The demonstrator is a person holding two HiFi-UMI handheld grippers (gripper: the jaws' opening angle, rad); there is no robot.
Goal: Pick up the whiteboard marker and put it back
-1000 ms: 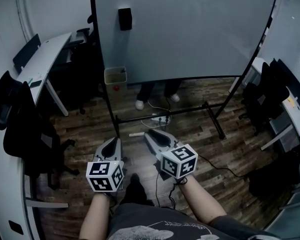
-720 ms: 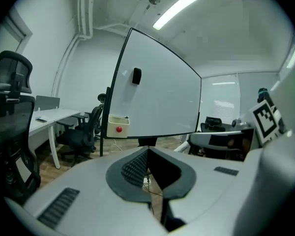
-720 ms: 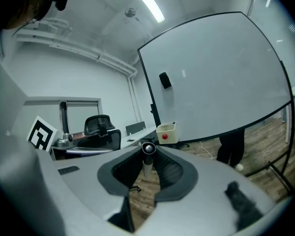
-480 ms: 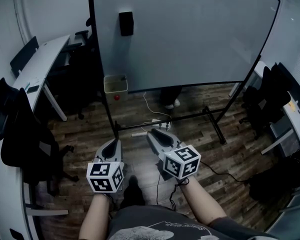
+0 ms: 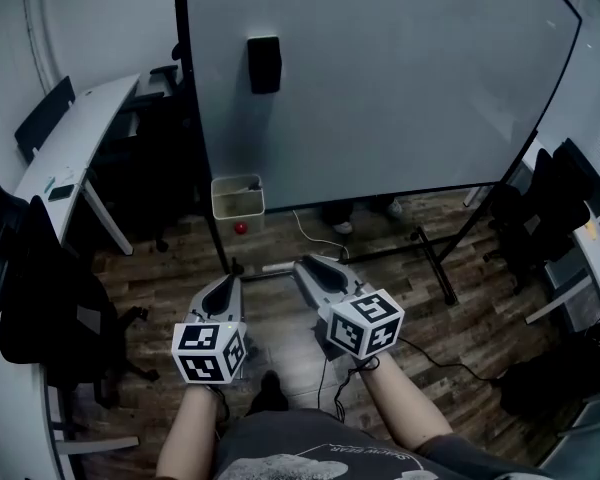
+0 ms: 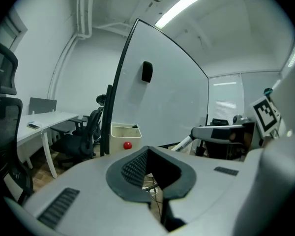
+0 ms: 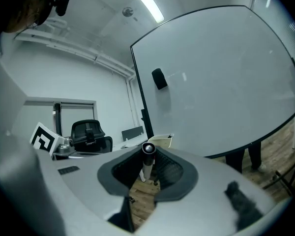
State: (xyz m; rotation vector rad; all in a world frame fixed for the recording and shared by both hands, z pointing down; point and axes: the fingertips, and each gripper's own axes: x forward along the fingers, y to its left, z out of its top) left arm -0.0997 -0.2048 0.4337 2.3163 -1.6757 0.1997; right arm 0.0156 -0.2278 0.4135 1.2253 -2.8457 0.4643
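Whiteboard marker (image 7: 147,163) sits clamped between the right gripper's (image 5: 308,266) fingers, up off the wood floor (image 5: 465,313) and facing the whiteboard (image 5: 380,78) (white body pokes out sideways). Left gripper (image 5: 223,286) has its fingers closed, holding nothing.

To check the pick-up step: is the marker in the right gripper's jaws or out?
In. The marker pokes up between the right gripper's ribbed pads, which close on it from both sides.

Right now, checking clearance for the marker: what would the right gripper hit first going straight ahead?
Probably the whiteboard's left post, beside the beige bin; depth is unclear. The right gripper holds the marker.
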